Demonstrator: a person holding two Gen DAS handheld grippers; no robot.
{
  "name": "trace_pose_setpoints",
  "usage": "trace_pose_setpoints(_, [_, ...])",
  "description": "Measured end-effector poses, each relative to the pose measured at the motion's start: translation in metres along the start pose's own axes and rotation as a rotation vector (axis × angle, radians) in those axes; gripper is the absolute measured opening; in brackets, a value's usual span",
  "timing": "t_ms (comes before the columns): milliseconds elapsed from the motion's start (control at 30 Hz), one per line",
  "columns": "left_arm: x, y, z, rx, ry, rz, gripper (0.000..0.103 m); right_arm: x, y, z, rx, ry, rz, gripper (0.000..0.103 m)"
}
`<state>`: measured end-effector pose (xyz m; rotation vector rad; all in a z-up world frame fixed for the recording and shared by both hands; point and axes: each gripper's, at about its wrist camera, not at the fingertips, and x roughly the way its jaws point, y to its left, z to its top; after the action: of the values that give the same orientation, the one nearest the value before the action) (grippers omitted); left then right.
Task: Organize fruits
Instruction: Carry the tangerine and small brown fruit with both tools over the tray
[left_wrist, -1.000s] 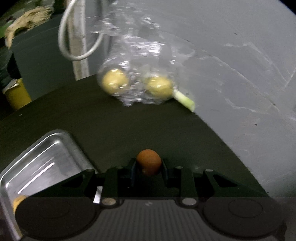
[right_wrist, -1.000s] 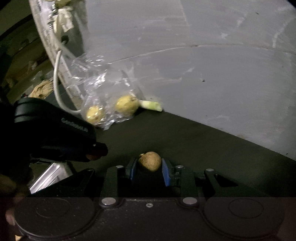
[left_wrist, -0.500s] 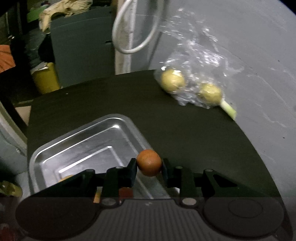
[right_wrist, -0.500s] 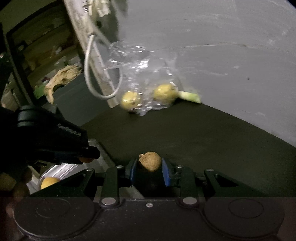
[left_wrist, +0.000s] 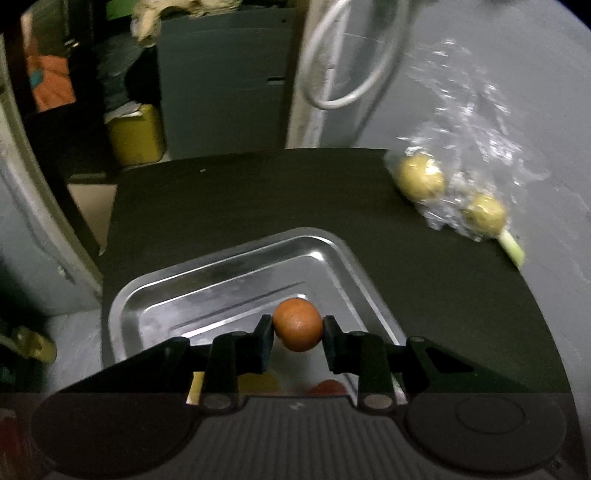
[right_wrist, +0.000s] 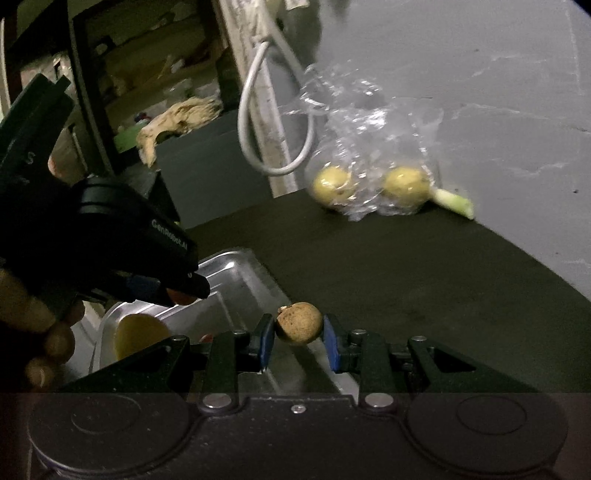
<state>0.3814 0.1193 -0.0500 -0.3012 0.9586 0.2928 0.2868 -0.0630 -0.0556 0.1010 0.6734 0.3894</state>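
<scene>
Left wrist view looks forward and down, close above the metal tray (left_wrist: 229, 258). Right wrist view faces the wall from the tray's right edge. Both share tray, dark table (left_wrist: 424, 280) and plastic bag (right_wrist: 373, 162)

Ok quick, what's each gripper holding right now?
Left gripper: shut on a small orange fruit, over the metal tray.
Right gripper: shut on a small brown fruit.

The room is dim. A grey wall (right_wrist: 480, 74) stands behind the dark table (left_wrist: 258, 192). A white cable (right_wrist: 258, 122) hangs on it.
</scene>
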Motion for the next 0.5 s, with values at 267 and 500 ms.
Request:
trace_pose_setpoints(267, [-0.001, 0.026, -0.002, -0.086, -0.022, 0.058, 0.031, 0.012, 0.009, 0.005, -0.084, 0.023, 0.043, 0.031])
trace_pose_setpoints(500, [-0.004, 0.041, -0.005, -0.151, -0.028, 0.087, 0.031, 0.029, 0.021, 0.014, -0.207, 0.063, 0.121, 0.031])
